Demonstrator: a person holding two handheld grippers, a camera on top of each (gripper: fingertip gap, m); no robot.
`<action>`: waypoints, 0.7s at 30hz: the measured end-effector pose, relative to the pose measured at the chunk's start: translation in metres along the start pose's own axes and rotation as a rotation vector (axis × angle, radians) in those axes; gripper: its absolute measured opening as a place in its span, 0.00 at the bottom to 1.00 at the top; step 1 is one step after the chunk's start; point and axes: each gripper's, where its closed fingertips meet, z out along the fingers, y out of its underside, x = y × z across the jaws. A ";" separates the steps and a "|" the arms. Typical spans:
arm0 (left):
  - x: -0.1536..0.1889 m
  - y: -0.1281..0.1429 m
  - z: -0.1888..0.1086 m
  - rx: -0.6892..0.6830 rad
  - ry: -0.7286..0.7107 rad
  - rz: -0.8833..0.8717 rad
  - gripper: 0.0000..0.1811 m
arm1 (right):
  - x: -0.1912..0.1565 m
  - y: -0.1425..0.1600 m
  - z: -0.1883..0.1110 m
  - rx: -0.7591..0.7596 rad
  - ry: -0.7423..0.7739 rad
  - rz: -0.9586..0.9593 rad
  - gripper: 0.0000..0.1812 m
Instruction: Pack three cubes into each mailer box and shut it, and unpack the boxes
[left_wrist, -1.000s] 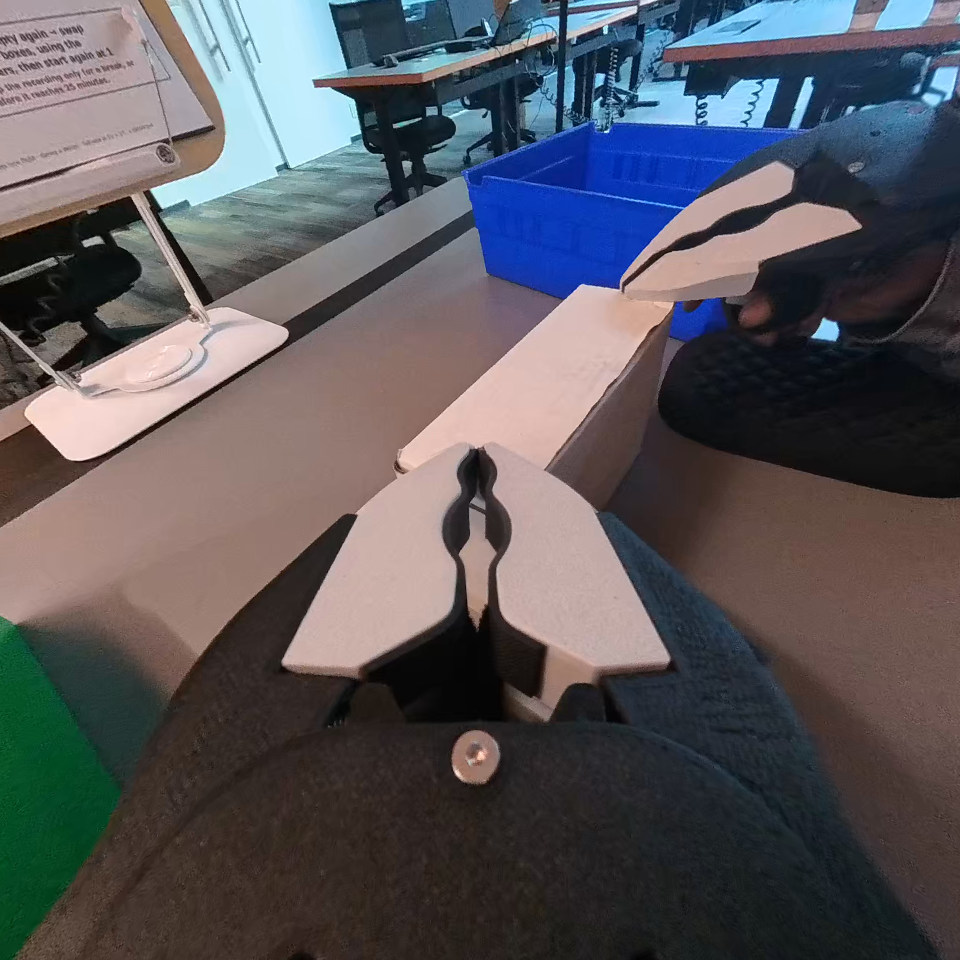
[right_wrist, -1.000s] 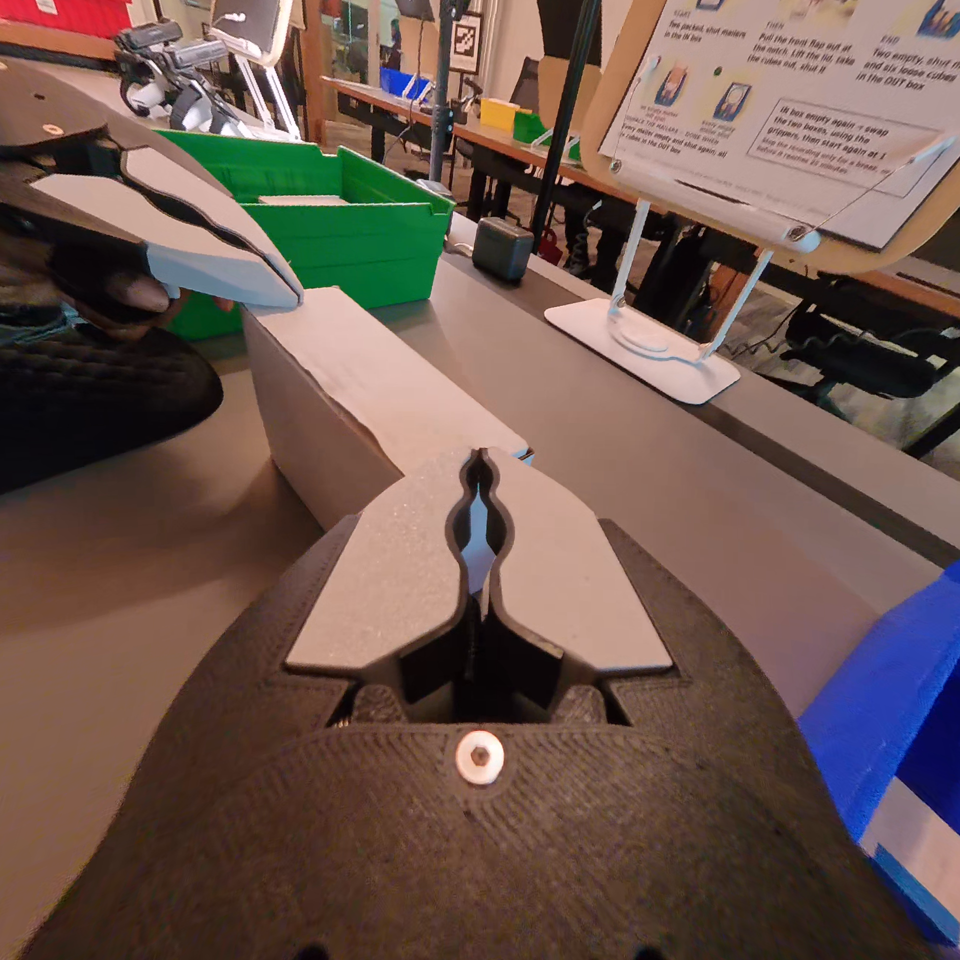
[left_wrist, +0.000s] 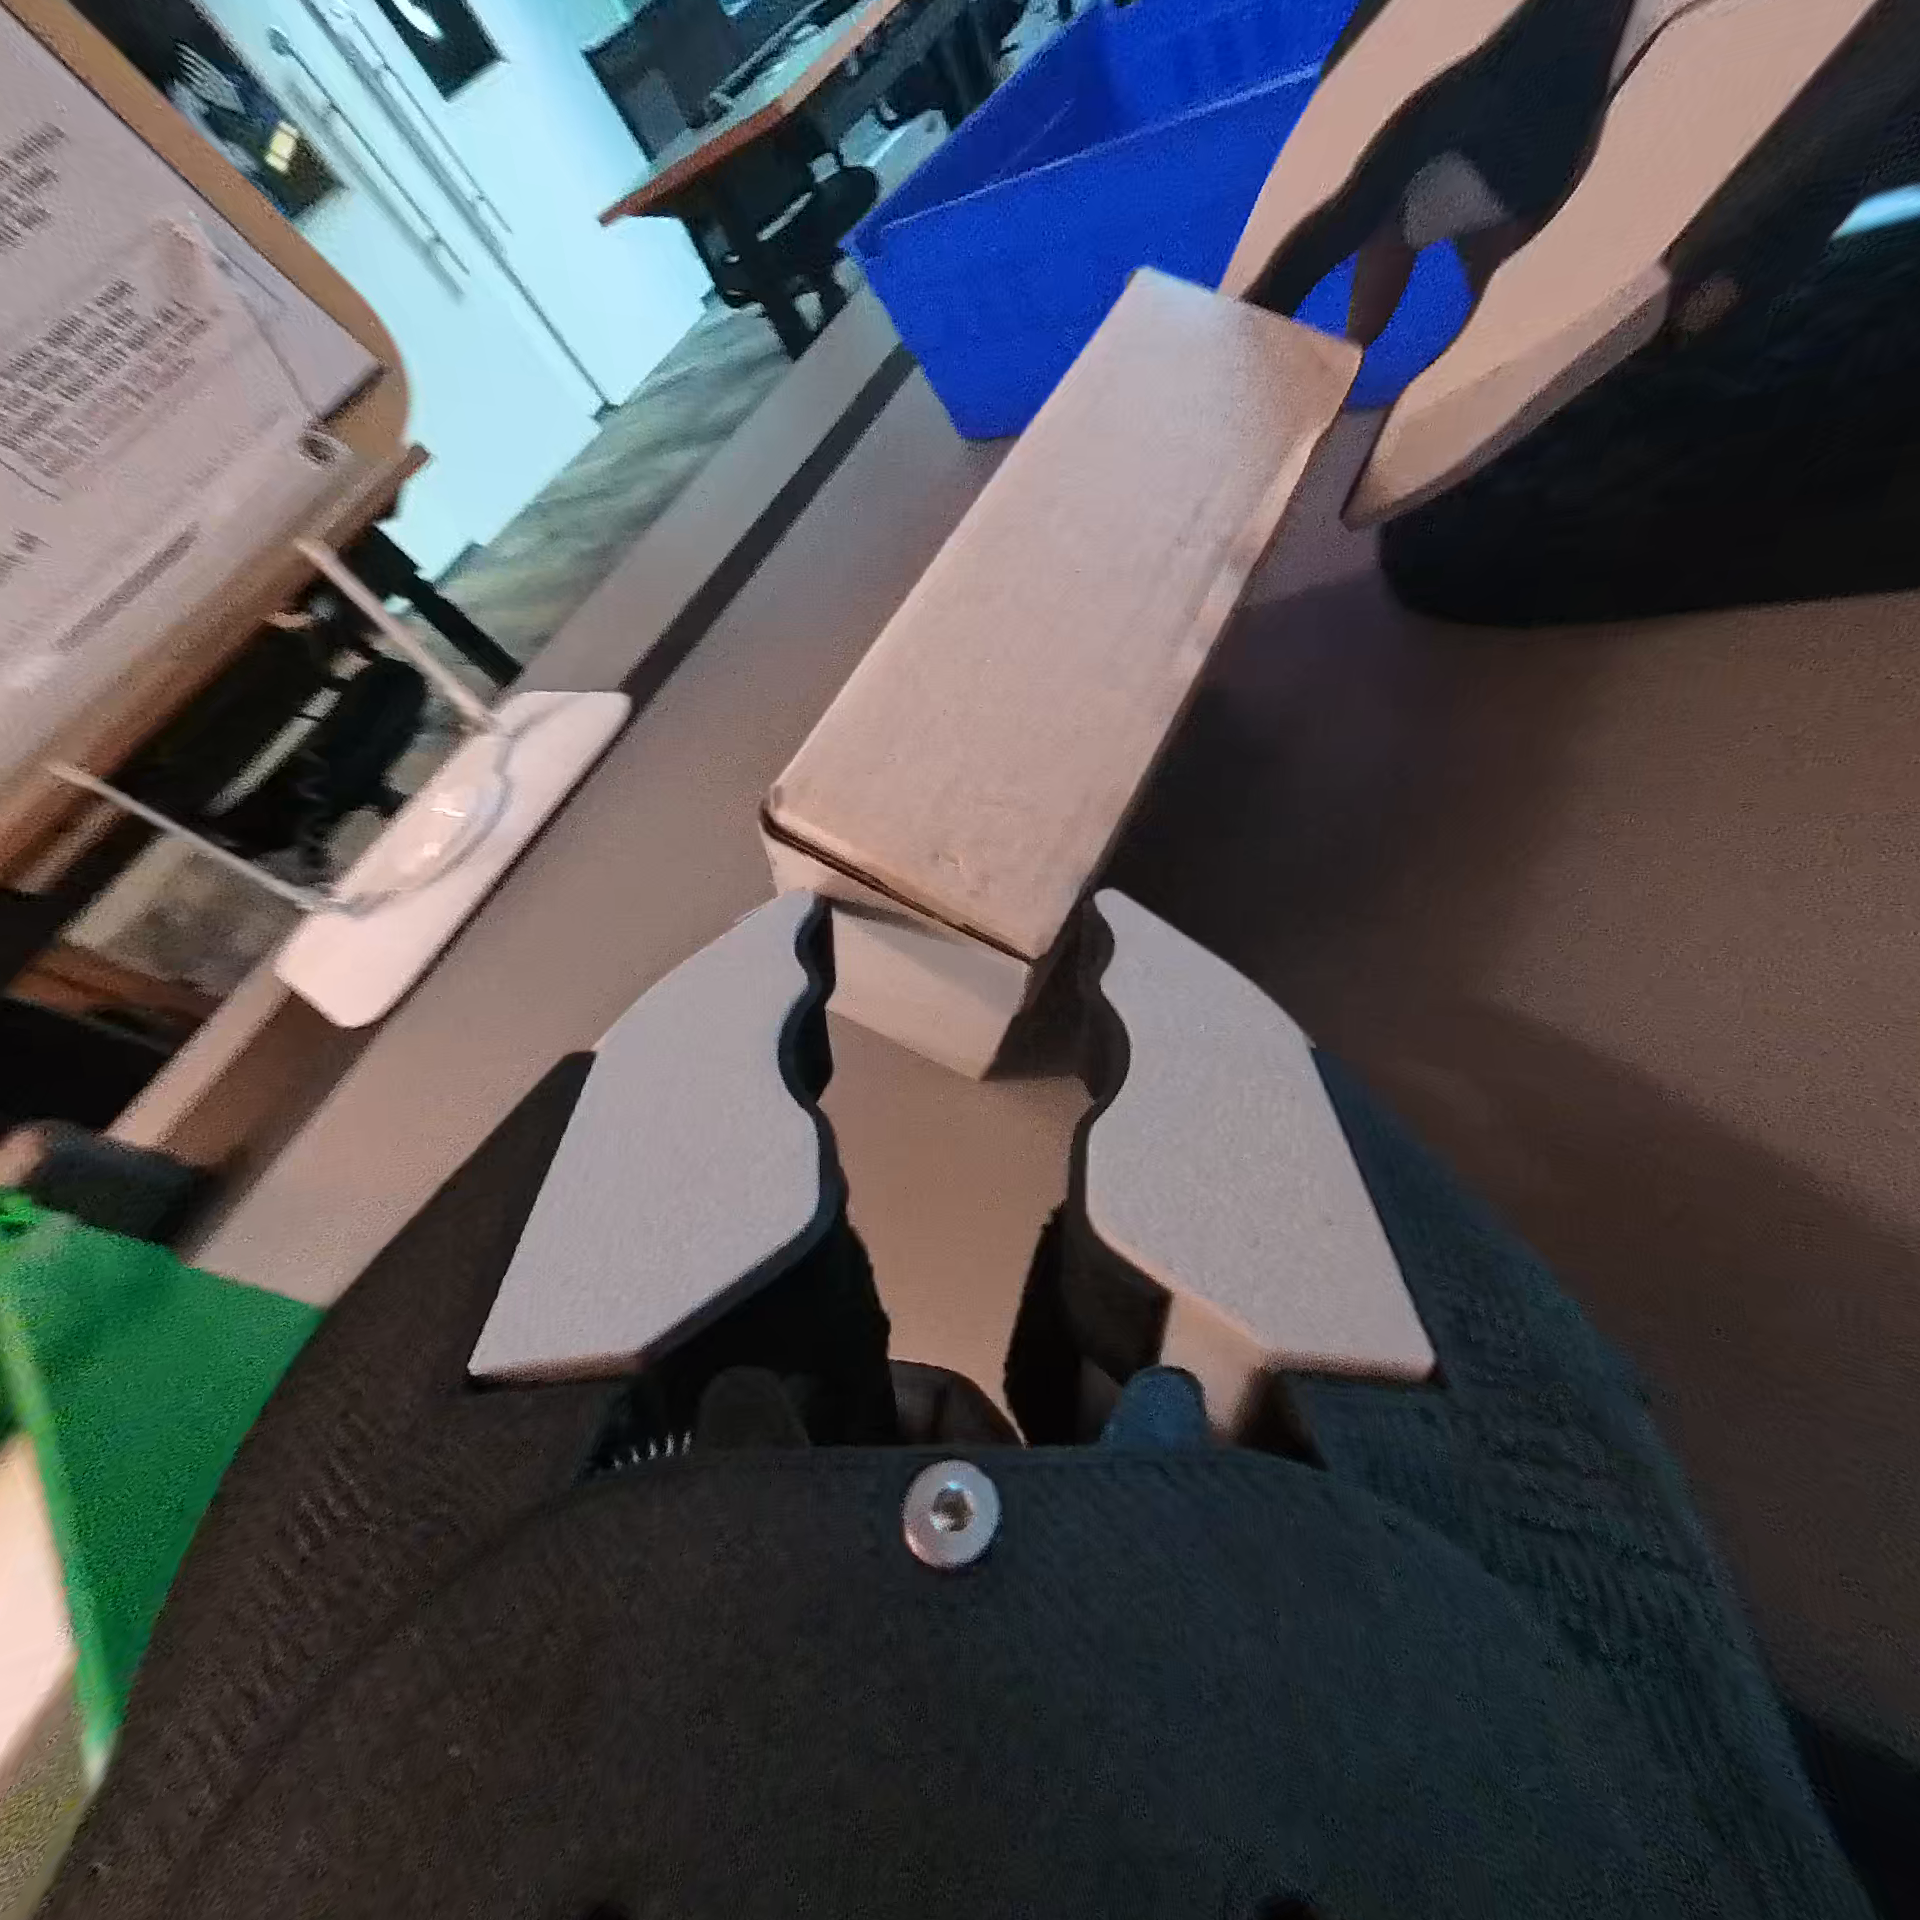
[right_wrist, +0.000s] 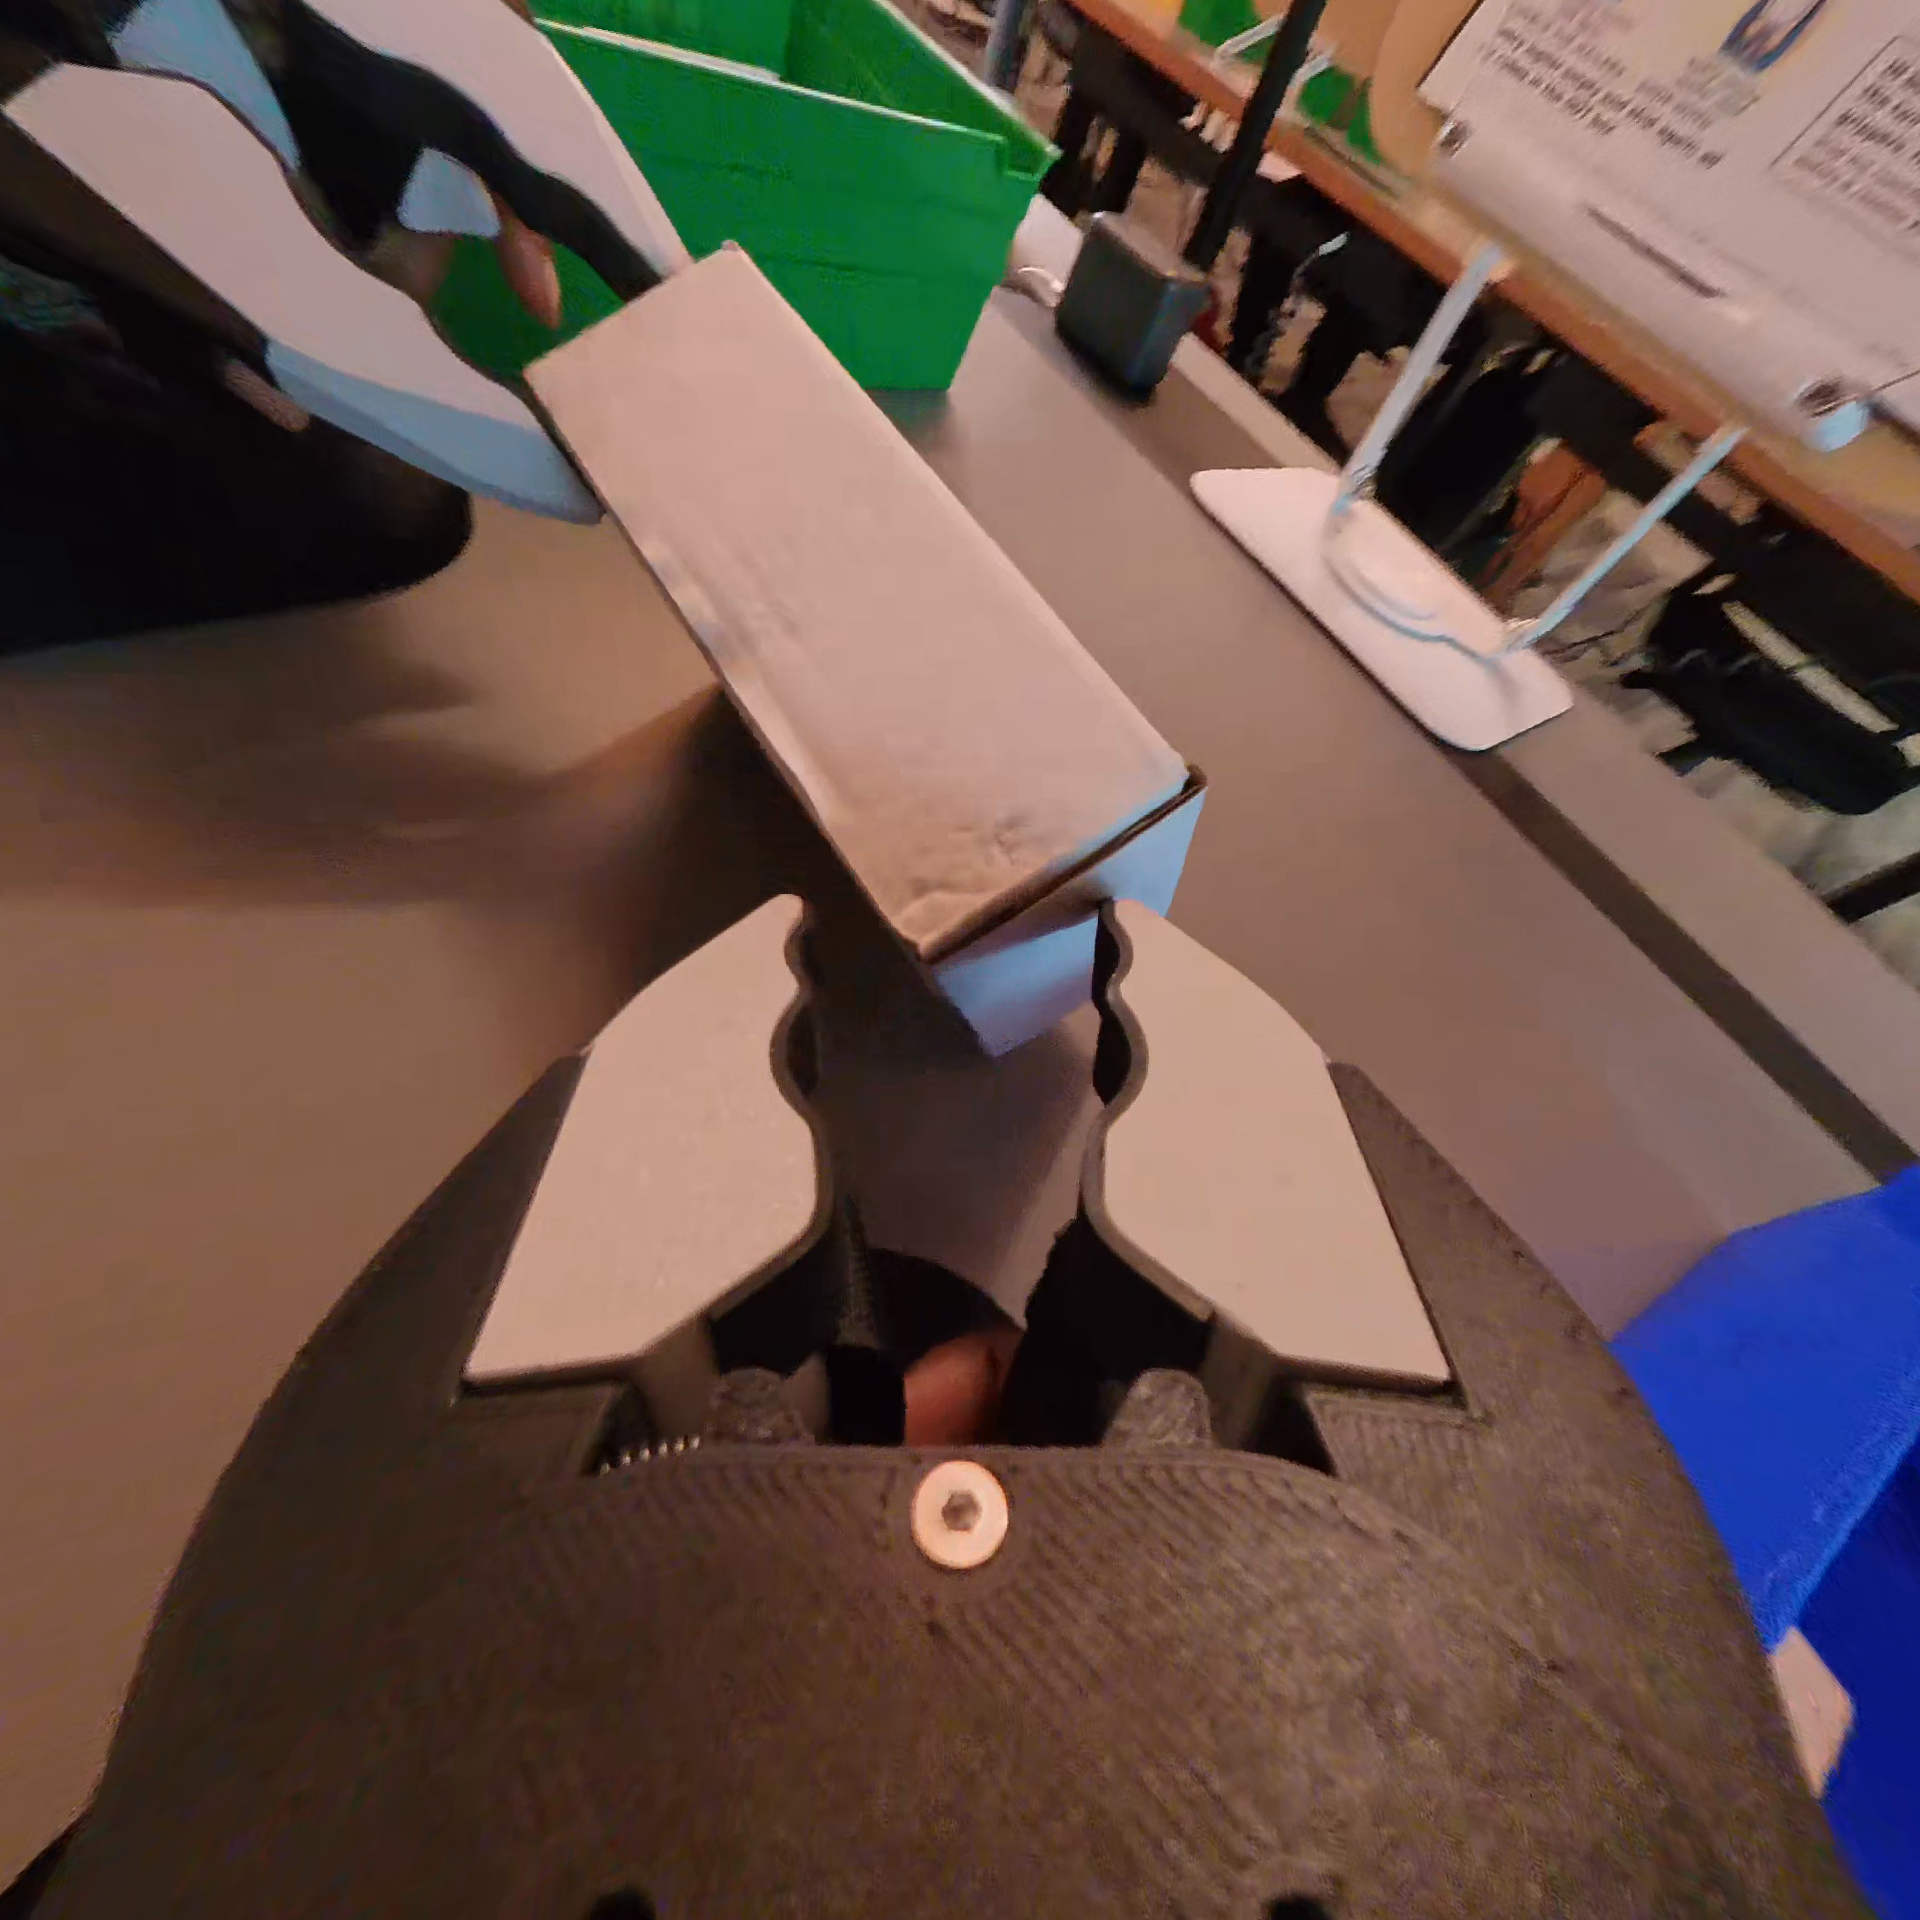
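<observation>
A long, narrow white mailer box (left_wrist: 1049, 634) is lying shut on the grey table (left_wrist: 1558, 883), its lid lightly dented and a thin seam showing at each short end. The left gripper (left_wrist: 956, 945) is straddling one end with its jaws spread, the fingers sitting beside the box walls; whether they are pressing it I cannot tell. The right gripper (right_wrist: 951, 945) is bracketing the opposite end likewise. A blue bin (left_wrist: 1060, 249) is standing beyond the far end, a green bin (right_wrist: 831, 187) behind the other.

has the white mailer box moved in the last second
Yes. The mailer box lay flat on the table; now it is tilted, its near end raised off the table between the open left gripper fingertips.
</observation>
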 end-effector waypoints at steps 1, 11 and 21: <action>0.004 -0.001 -0.003 0.003 0.044 -0.044 0.25 | -0.004 0.000 -0.003 -0.001 -0.045 0.027 0.30; 0.039 0.014 -0.011 -0.096 0.319 -0.207 0.20 | -0.027 0.012 -0.028 -0.082 -0.347 0.211 0.37; 0.015 -0.004 -0.008 0.037 0.196 -0.289 0.28 | -0.020 -0.029 -0.029 -0.191 -0.333 -0.116 0.70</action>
